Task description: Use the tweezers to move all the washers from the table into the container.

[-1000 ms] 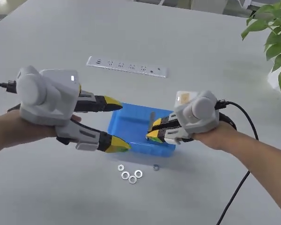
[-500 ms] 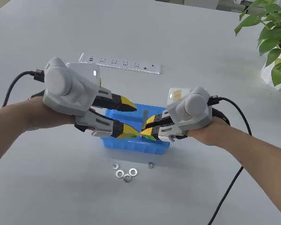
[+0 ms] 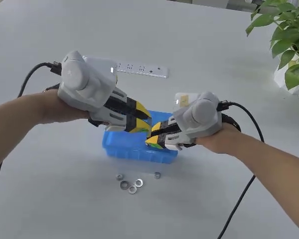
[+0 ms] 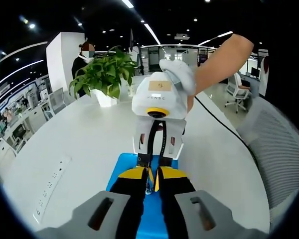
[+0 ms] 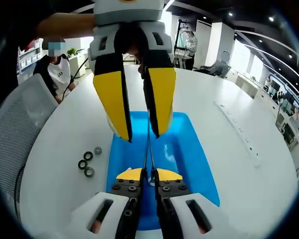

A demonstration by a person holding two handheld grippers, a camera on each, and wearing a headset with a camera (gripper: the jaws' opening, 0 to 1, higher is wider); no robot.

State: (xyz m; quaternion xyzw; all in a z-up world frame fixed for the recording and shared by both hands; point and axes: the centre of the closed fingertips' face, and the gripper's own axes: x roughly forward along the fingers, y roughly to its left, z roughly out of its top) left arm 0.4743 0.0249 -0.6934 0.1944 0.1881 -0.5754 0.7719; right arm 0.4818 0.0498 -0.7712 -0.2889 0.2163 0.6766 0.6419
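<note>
White table point(image 3: 214, 59): blue container point(image 3: 124, 149), perhaps five washers point(image 3: 132, 189), power strip point(image 3: 142, 69).

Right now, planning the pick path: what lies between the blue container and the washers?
Bare table only: the head view shows an empty strip between the container and the washers. The right gripper view agrees.
</note>
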